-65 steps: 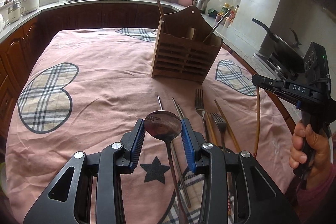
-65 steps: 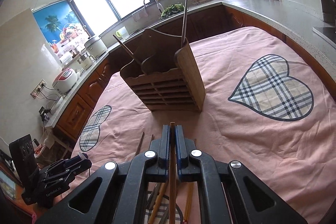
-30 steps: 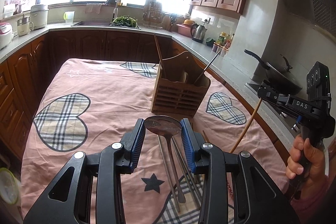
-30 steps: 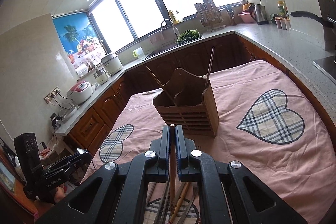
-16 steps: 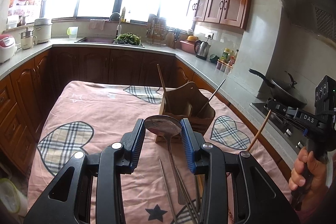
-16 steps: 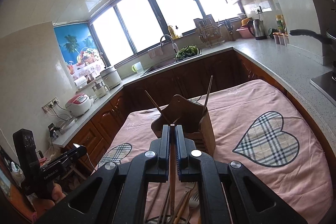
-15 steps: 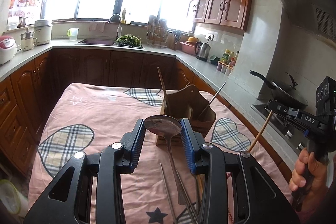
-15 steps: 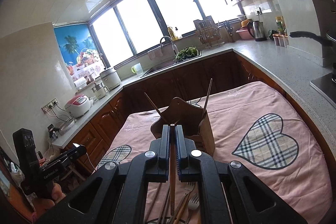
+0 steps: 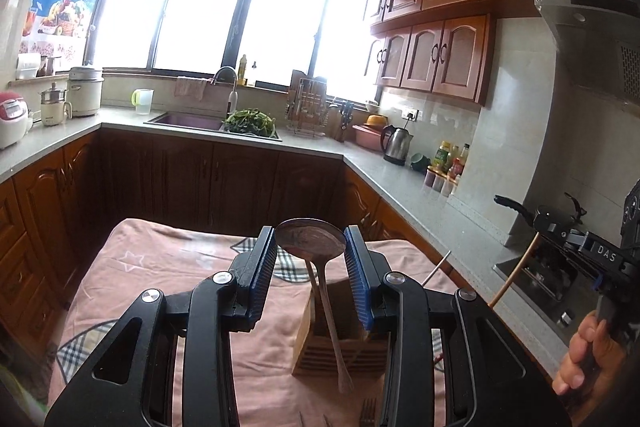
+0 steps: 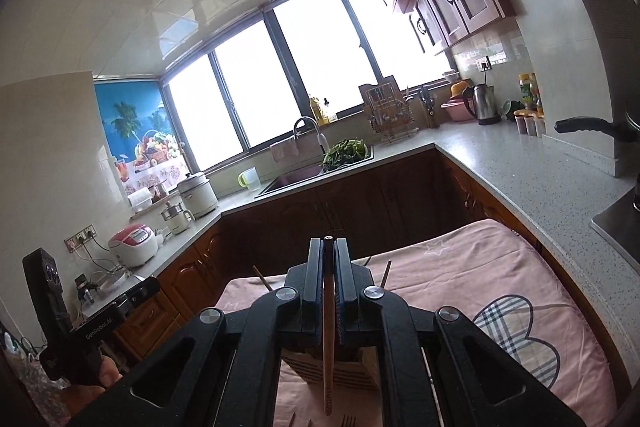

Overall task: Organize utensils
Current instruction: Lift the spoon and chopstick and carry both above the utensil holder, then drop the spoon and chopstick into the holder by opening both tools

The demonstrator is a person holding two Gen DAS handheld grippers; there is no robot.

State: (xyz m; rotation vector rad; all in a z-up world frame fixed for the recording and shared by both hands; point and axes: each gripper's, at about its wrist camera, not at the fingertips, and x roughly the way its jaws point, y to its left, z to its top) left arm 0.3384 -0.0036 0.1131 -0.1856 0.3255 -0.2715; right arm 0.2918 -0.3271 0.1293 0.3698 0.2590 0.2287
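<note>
The spoon [image 9: 310, 238] sits bowl-up between your left gripper's [image 9: 310, 263] blue pads, clamped, handle hanging down before the wooden utensil holder [image 9: 320, 347] on the pink tablecloth [image 9: 160, 267]. Farther right, your other tool reads "DAS". From the right wrist, your right gripper [image 10: 328, 283] is closed on a wooden chopstick [image 10: 329, 347] above the holder; the left tool reads "Genrobot.AI".

Home kitchen: wooden cabinets [image 9: 436, 55], sink [image 9: 188, 118] under bay window [image 9: 208, 11], kettle [image 9: 396, 145], rice cooker [image 10: 134, 245], hood [image 9: 592, 27], pan [image 9: 540, 215], cloth-covered table [image 9: 160, 267].
</note>
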